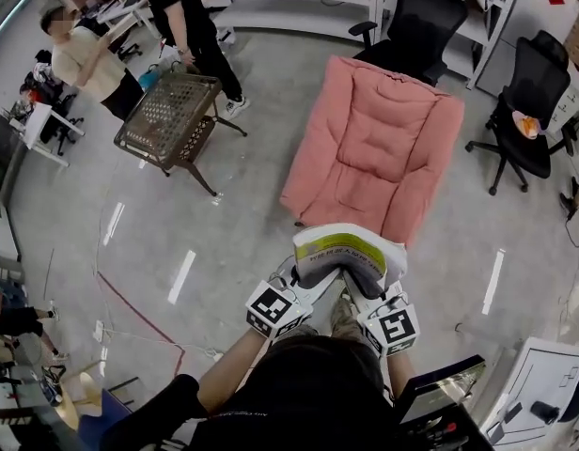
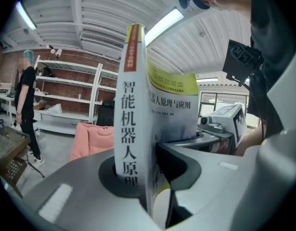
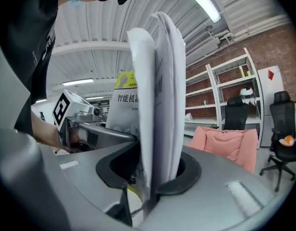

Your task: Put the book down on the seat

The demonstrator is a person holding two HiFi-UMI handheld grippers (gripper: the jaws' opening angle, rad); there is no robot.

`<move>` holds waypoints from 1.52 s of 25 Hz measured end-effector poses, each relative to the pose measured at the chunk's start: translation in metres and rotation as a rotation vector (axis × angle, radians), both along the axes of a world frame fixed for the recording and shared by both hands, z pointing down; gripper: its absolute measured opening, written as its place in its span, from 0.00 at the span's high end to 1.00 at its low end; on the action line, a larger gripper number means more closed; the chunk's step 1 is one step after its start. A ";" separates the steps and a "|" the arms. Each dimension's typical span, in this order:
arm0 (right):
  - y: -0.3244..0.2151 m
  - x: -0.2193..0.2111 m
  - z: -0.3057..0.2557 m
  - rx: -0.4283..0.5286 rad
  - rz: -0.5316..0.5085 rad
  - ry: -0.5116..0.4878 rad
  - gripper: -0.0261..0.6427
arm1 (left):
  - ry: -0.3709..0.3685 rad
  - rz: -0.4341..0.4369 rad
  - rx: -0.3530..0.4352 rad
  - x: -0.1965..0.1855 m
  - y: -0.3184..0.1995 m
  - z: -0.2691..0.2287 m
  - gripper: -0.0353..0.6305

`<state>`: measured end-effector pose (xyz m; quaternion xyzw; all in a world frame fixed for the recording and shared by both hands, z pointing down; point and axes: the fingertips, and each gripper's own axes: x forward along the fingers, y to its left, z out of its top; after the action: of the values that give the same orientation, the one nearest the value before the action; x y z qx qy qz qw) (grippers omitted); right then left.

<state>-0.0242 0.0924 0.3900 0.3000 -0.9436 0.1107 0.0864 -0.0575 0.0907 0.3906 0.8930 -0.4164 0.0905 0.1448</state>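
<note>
Two people stand at the upper left of the head view, a person in a beige top [image 1: 83, 59] and a person in black [image 1: 181, 12], beside a brown wire basket [image 1: 167, 116] on a folding stand. A black office chair [image 1: 416, 22] sits at top centre, a second office chair [image 1: 529, 97] at far right. White tape strips [image 1: 181, 275] and a red line [image 1: 139, 313] mark the grey floor [image 1: 252, 242].

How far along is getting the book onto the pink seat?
Done: book is lifted, clamped between left claw and right claw. In hand: it's held in the air at the near edge of the pink seat, not touching it. Left: move over the cushion, lower, release both claws.
</note>
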 end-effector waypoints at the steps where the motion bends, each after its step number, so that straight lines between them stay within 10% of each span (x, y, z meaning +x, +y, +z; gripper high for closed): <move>1: -0.014 0.002 -0.002 0.001 -0.002 -0.006 0.76 | -0.008 -0.004 0.009 0.001 -0.013 -0.002 0.79; 15: -0.120 -0.032 0.034 -0.079 0.044 0.084 0.78 | -0.002 0.055 -0.023 -0.034 -0.123 0.039 0.75; 28: -0.207 -0.080 0.100 -0.287 0.249 0.089 0.80 | -0.094 0.308 -0.070 -0.080 -0.219 0.099 0.74; 38: -0.237 -0.053 0.203 -0.442 0.264 0.103 0.80 | -0.121 0.213 -0.261 -0.056 -0.247 0.206 0.73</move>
<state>-0.0777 -0.1445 0.5927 0.3994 -0.8435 0.3090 0.1828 -0.1136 -0.1562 0.5961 0.8986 -0.3121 0.2123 0.2236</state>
